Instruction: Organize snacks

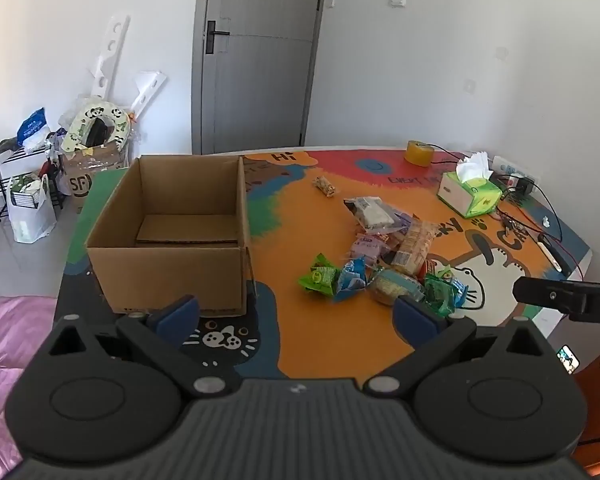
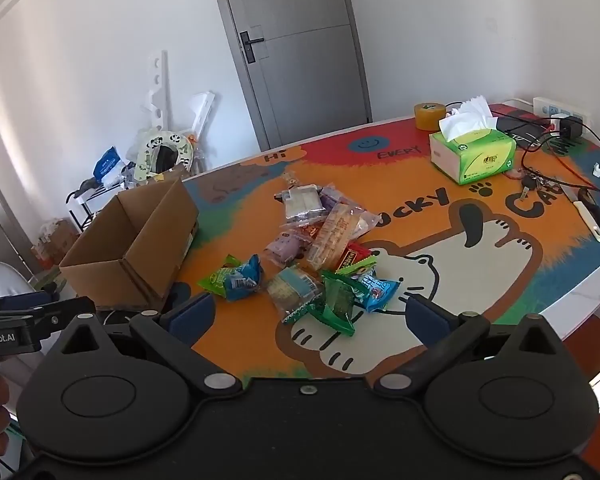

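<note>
Left-wrist view: at lower centre the left gripper (image 1: pixel 296 312) stood spread wide and empty; the box (image 1: pixel 168 236) lay centre-left, the snacks (image 1: pixel 384 248) right of centre on the mat (image 1: pixel 300 328). Right-wrist view: the right gripper (image 2: pixel 308 316) stood spread, empty, below the snacks (image 2: pixel 320 256); the box (image 2: pixel 136 248) lay left.

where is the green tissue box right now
In both wrist views the green cardboard tissue box sits at the table's far right, just in front of the yellow tape roll, beyond the snack pile.
</note>
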`<state>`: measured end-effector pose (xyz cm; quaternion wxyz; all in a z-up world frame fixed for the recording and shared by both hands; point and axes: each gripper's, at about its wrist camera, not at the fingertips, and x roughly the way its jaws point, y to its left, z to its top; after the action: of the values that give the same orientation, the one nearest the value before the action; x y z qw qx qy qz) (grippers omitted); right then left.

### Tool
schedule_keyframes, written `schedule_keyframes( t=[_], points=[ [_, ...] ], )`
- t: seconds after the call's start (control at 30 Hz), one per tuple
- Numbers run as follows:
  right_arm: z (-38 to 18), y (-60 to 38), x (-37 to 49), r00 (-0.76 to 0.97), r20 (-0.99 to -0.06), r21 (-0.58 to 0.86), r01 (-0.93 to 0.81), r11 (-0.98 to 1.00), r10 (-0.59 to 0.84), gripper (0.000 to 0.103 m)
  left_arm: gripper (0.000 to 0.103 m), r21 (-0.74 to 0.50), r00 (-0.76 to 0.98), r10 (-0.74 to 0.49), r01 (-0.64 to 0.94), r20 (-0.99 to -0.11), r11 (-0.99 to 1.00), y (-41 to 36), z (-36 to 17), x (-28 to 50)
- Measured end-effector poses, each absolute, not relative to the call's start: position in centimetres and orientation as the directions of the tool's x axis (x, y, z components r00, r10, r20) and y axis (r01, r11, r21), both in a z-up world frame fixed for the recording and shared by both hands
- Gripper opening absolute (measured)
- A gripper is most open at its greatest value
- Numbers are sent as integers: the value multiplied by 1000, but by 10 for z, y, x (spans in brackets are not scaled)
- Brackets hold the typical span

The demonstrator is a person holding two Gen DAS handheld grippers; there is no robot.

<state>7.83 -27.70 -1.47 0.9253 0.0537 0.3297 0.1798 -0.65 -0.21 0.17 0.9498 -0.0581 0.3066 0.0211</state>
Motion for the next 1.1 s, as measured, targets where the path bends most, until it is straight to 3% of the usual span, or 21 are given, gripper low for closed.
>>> schedule_keyframes(
  t=[1.1],
  points=[
    [-12, -275, 76, 717, -596, 194, -308, 931, 362, 103, 103, -106, 809, -6, -69, -588, 992, -4, 0, -7]
  ],
)
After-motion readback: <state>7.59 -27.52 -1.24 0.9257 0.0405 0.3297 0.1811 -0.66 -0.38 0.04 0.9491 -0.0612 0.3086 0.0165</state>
